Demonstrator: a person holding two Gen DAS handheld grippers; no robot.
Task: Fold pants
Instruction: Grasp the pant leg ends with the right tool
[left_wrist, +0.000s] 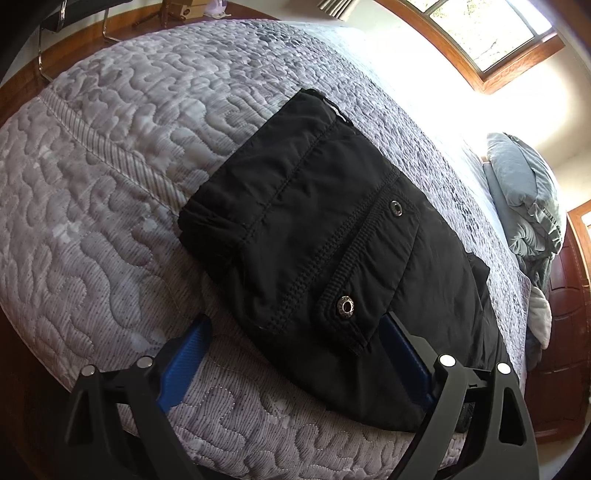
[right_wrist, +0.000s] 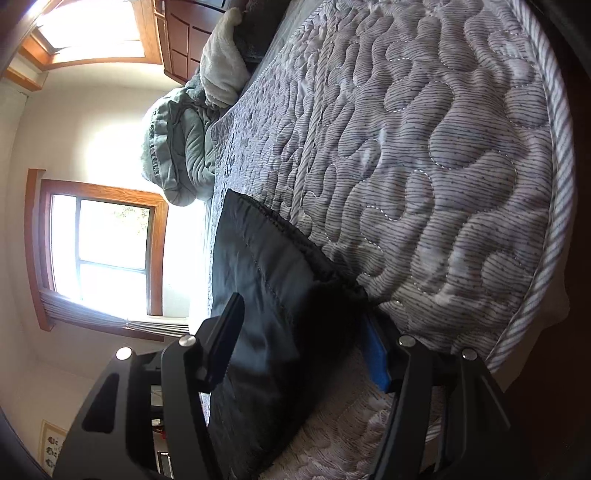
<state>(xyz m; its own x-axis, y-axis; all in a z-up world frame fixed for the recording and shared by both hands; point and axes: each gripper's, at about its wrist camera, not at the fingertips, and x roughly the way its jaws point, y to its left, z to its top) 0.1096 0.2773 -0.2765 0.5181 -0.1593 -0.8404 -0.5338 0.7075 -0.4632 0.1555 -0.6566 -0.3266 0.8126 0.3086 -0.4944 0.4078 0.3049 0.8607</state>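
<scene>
While pants (left_wrist: 332, 236) lie folded compact | left gripper (left_wrist: 295, 354) spread wide, empty | right gripper (right_wrist: 299, 350) agape astride their edge | next I'd close, tidy

Bed (left_wrist: 110, 221) with grey quilted cover; folded black pants (left_wrist: 314, 229) on it, bunched grey-green bedding (left_wrist: 528, 199) at far end.

Daylight floods in from the window (left_wrist: 491, 33) at one o'clock, blowing out the wall beside it. Fisheye bends the edges; black pants (left_wrist: 332, 240) lose detail.
</scene>
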